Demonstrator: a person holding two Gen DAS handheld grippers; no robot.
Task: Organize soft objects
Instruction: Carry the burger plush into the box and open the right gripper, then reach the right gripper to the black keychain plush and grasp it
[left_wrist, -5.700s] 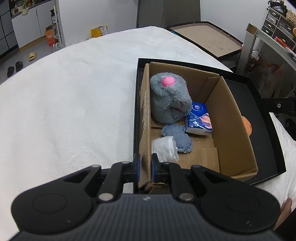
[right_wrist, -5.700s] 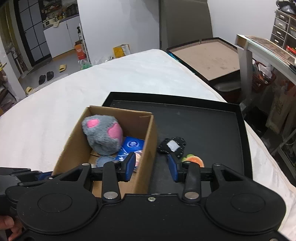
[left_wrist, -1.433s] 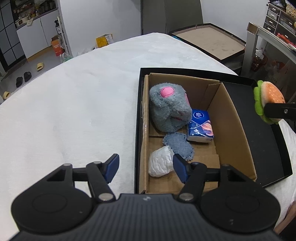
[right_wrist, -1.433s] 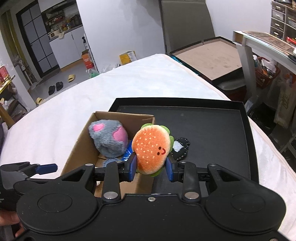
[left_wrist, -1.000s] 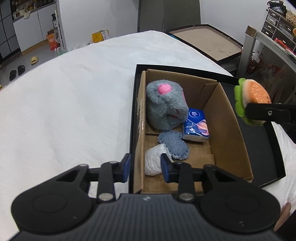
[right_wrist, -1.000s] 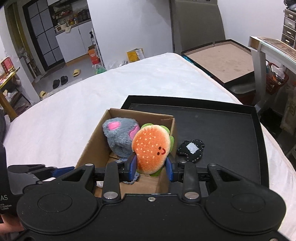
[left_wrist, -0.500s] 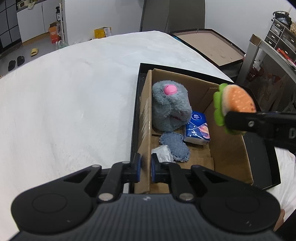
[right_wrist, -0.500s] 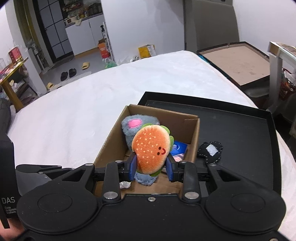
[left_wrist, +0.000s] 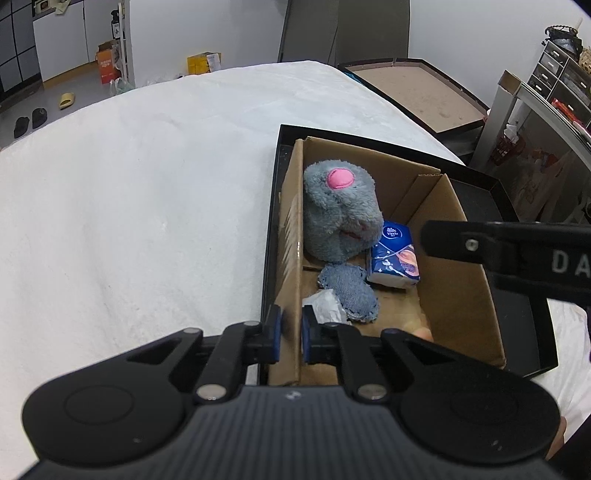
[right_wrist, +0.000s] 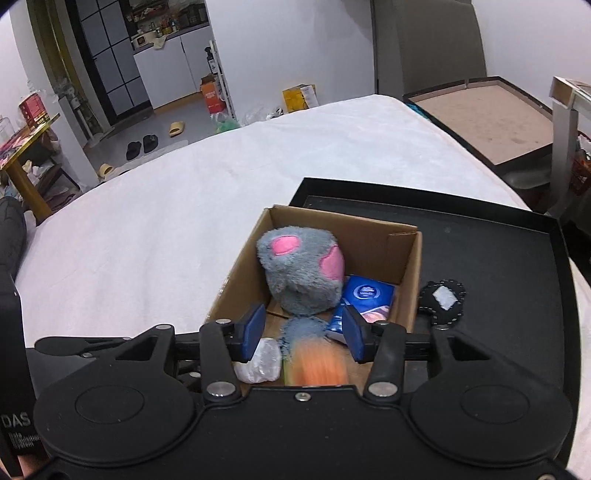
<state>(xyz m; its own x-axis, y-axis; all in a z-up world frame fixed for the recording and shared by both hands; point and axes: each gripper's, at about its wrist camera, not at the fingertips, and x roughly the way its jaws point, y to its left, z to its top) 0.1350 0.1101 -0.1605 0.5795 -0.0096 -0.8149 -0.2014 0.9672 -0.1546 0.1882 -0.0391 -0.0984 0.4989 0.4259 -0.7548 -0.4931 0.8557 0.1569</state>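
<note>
A cardboard box (left_wrist: 458, 280) (right_wrist: 406, 258) stands in a black tray (right_wrist: 517, 258). It holds a grey plush with pink patches (left_wrist: 340, 210) (right_wrist: 299, 273), a blue tissue pack (left_wrist: 395, 258) (right_wrist: 365, 299), a denim pad (left_wrist: 349, 291) and a white crumpled bag (left_wrist: 323, 304) (right_wrist: 260, 362). My left gripper (left_wrist: 289, 332) is shut on the box's near left wall. My right gripper (right_wrist: 301, 334) is open above the box. The burger plush (right_wrist: 317, 363) is a motion-blurred orange and green shape just below its fingers, inside the box.
A black fabric patch with a white square (right_wrist: 443, 297) lies on the tray right of the box. The tray rests on a white bed cover (left_wrist: 147, 203). A framed board (right_wrist: 491, 114) and shelving stand beyond the bed to the right.
My right gripper opened over the box and let go of the burger plush, which is dropping into it. My left gripper stays clamped on the box wall.
</note>
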